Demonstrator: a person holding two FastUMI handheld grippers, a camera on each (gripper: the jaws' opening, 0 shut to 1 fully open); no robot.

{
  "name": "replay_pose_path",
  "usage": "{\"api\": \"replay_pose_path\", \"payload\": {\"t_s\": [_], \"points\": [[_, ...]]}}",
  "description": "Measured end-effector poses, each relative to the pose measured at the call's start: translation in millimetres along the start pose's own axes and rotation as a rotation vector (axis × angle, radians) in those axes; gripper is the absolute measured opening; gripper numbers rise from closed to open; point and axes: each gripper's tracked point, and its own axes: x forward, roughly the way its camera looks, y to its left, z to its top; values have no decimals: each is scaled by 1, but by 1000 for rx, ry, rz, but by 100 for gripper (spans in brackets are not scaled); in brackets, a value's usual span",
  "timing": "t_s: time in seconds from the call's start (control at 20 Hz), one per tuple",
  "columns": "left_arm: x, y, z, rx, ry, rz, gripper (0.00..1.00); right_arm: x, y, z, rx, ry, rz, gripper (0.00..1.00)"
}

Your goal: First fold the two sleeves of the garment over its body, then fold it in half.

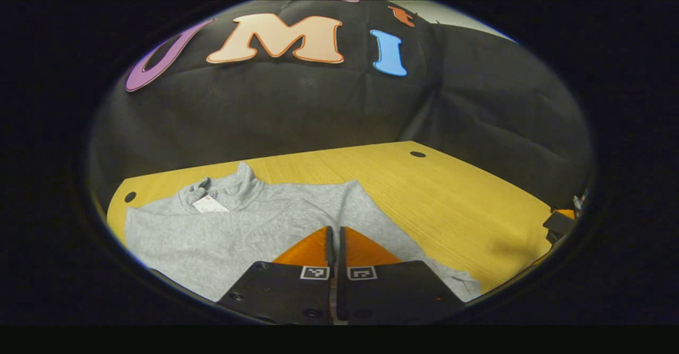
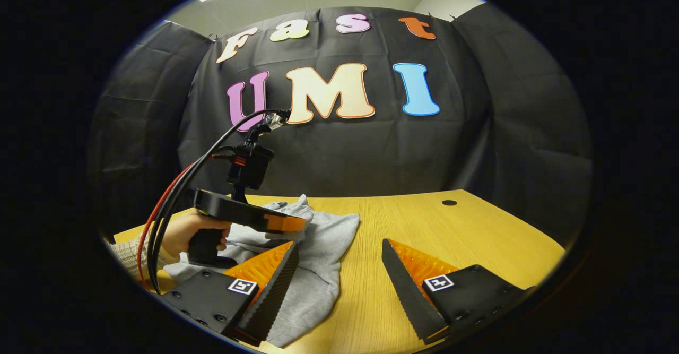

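In the left gripper view, our left gripper (image 1: pixel 336 232) has its fingers pressed together over the grey sweatshirt (image 1: pixel 223 226), which lies flat on the yellow wooden table (image 1: pixel 451 195), collar away from us; we cannot tell whether cloth is pinched. In the right gripper view, our right gripper (image 2: pixel 339 250) stands wide apart, empty, beside the sweatshirt's edge, while a hand (image 2: pixel 191 232) holds the left gripper above the cloth.
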Motion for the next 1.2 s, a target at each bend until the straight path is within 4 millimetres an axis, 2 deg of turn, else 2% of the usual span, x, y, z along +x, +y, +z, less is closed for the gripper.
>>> {"api": "replay_pose_path", "payload": {"t_s": [0.1,0.2,0.25,0.5,0.7,0.85,1.05,1.2], "points": [[1,-9,4,-4,-1,-35,2,-1,0,-1,2,8,1,98],[-5,-2,4,-5,-17,-1,65,-3,2,-1,-1,13,3,98],[-7,4,9,-1,-33,17,96,-4,4,0,-4,14,5,98],[-35,34,22,19,-76,86,95,-6,18,1,-14,21,19,98],[-85,61,18,-8,-103,123,95,-8,38,-4,-21,33,39,98],[-132,84,4,-32,-115,159,94,-13,59,-11,-20,63,71,98],[-196,114,-24,-35,-119,217,94,-23,77,-30,-48,121,91,98],[-240,135,-59,-49,-95,262,94,-28,88,-42,-43,163,104,98]]}}
